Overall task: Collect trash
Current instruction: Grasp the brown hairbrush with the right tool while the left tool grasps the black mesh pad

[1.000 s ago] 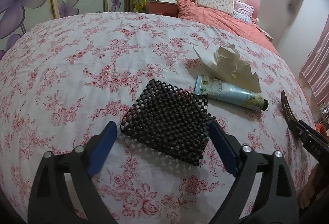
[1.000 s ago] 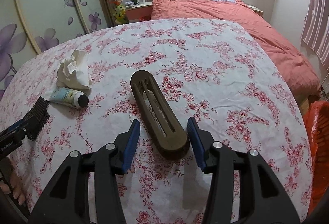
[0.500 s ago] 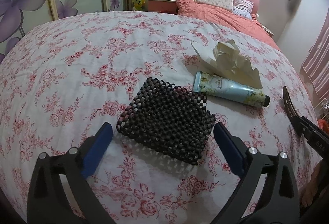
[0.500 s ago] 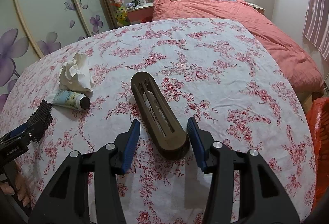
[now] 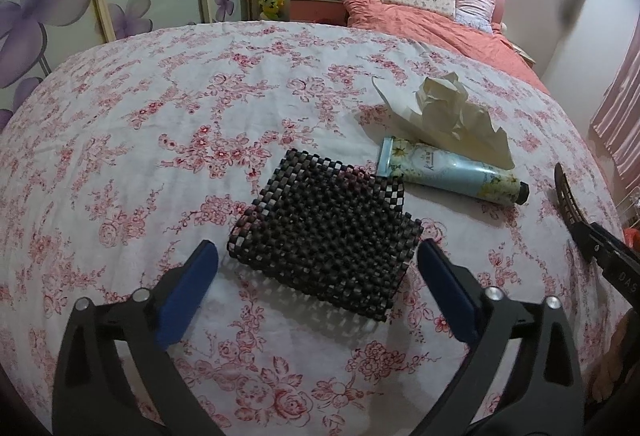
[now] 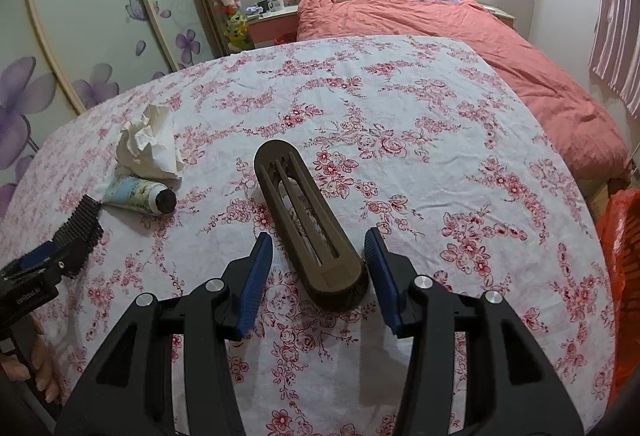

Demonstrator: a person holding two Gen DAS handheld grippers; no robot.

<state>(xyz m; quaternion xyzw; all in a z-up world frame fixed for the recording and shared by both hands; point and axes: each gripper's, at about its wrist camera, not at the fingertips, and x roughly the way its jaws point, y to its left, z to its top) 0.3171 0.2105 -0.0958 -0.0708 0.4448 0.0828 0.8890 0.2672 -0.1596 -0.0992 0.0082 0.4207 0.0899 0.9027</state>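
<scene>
1. Tablecloth (image 5: 120,163) with pink flowers is covering the whole surface, and we're seeing four things lying on it.
2. We're holding the left gripper (image 5: 318,268) with its jaws spread wide on either side of the near edge of a dark beaded mat (image 5: 324,232). The blue pads aren't touching it, so nothing's gripped.
3. Just right of the mat's far corner we're looking at a pale blue floral tube (image 5: 448,175) lying on its side, black cap pointing right.
4. The crumpled tissue (image 5: 452,115) is sitting right behind the tube, touching it. That's the obvious bit of trash, and neither gripper is near it.
5. Further right we're holding the right gripper (image 6: 318,264) about half open around the near end of a long brown slotted holder (image 6: 304,220). The right pad is looking very close to it, the left pad is clearly off it, so it's not clamped.
6. At the far right edge of the right wrist view, something orange (image 6: 624,276) is showing beside the table. We can't tell what it is.
</scene>
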